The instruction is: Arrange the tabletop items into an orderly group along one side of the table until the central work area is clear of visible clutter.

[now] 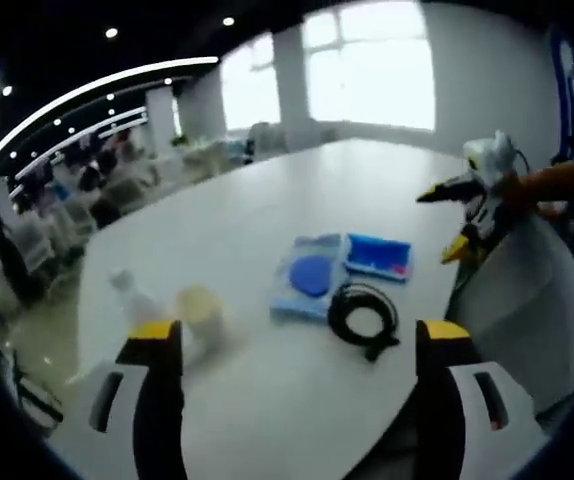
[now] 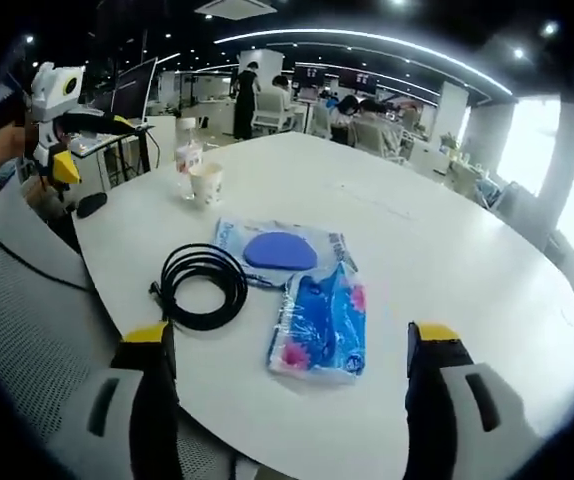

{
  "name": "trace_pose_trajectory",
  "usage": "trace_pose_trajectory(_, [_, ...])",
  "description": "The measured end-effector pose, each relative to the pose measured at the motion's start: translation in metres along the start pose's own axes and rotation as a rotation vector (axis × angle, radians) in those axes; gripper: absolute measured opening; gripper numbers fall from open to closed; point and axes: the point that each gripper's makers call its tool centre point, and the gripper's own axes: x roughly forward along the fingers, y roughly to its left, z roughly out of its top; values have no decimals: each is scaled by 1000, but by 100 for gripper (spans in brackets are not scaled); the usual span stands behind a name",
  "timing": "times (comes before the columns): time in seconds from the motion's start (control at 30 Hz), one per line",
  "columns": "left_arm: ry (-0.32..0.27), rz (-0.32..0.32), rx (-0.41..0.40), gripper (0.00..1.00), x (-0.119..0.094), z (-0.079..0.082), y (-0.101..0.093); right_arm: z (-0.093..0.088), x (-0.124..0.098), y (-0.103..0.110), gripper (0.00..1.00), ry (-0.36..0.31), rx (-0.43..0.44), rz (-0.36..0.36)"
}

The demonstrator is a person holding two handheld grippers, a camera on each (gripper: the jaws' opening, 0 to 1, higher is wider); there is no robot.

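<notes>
Both my claws wide, empty – right gripper (image 2: 287, 375) approaches tissue pack (image 2: 320, 322) at 12 o'clock; left gripper (image 1: 297, 375) hovers – cable coil (image 2: 204, 284) beside it awaits grouping.

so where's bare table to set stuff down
Free: the wide tabletop beyond the blue packet, out toward the windows, and the strip between the paper cup and the black cable. Crowded: cable, blue pouch and packet bunch together at the near edge.

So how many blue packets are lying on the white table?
2. A flat clear packet with a blue round thing inside lies mid-table, beside the black cable coil. A blue flowery tissue pack lies against it, nearer the right gripper. None seems hidden.
</notes>
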Motion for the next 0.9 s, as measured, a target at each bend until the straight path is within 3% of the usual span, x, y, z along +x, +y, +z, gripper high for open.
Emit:
trace_pose_trajectory(0.3, [-8,-6,2,100,-12,-4,-20,9,23,-23,87,-30,-86,-23])
trace_pose_trajectory(0.5, [-12,-16,-36,100,-16,-14,-26,2,45,-34,81,4,-115,-13])
trace_pose_trajectory(0.9, [13,41,-76,100,-32,-43,-24,-16,75,-42,68,59,-102,7])
